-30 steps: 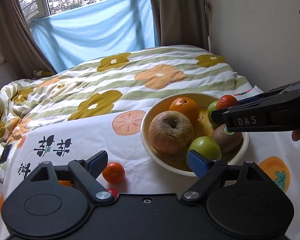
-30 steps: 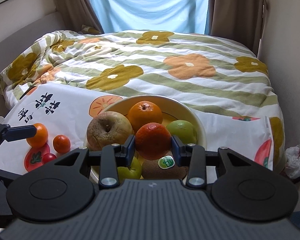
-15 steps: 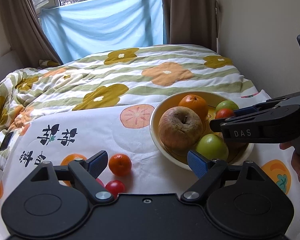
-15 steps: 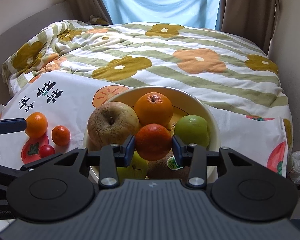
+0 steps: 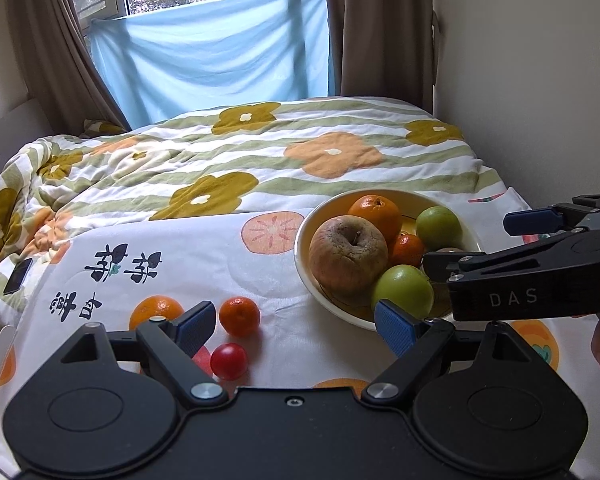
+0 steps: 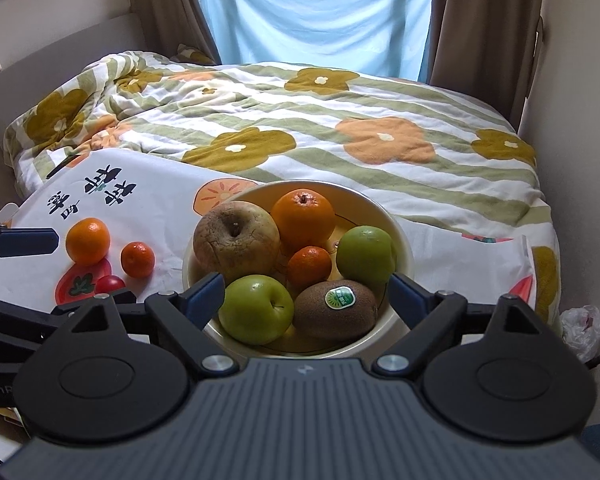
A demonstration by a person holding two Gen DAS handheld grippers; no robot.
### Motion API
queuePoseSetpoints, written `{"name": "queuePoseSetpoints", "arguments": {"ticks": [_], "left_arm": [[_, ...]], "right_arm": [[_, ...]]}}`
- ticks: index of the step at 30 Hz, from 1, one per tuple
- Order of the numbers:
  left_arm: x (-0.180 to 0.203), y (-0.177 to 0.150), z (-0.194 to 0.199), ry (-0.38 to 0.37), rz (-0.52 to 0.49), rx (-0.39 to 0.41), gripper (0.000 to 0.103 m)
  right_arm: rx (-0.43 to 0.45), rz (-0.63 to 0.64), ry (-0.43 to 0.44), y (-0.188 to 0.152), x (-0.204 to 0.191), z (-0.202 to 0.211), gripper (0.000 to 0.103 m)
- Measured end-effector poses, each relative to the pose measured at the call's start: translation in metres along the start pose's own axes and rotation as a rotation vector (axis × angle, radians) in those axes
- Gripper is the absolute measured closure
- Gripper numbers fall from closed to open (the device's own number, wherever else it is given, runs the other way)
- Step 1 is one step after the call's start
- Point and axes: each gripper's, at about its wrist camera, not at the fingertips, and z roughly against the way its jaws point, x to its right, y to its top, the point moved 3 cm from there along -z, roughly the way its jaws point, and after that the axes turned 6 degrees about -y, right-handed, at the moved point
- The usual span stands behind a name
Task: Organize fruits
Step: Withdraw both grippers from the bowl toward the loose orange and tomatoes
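Observation:
A cream bowl (image 6: 405, 242) (image 5: 304, 264) on the bed holds a wrinkled brown apple (image 6: 236, 240), an orange (image 6: 302, 214), a small mandarin (image 6: 309, 266) (image 5: 410, 249), two green apples (image 6: 257, 308) (image 6: 366, 254) and a kiwi (image 6: 336, 309). My right gripper (image 6: 305, 292) is open and empty over the bowl's near edge. Left of the bowl on the white cloth lie an orange (image 6: 88, 241), a mandarin (image 6: 138, 259) (image 5: 239, 316) and a cherry tomato (image 6: 110, 283) (image 5: 228, 361). My left gripper (image 5: 296, 326) is open and empty just above them.
The bed carries a flowered striped quilt (image 6: 340, 128). A wall (image 5: 532, 80) stands close on the right, curtains and a blue sheet over the window behind. A white plastic bag (image 6: 582, 330) lies at the bed's right corner.
My right gripper opened and let go of the small mandarin, which now rests in the bowl. The gripper drew back slightly. My left gripper rose and pulled back.

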Motion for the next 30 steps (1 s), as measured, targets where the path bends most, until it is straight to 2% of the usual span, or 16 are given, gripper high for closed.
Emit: {"name": "queuePoseSetpoints", "arguments": {"ticks": [15,24,30], "left_arm": [[-0.017,-0.021,0.055,-0.002,0.014,0.033,0.013],[-0.055,-0.036,0.076,-0.011,0.032,0.029,0.011],[-0.091,-0.036,0.079,-0.007,0.019,0.032,0.006]], "right_arm": [[0.030,-0.059,-0.019,-0.002,-0.011,0.063,0.000],[0.034,-0.094,-0.034,-0.004,-0.045,0.082,0.000],[0.003,-0.117,-0.046,-0.008,-0.075,0.082,0.000]]}}
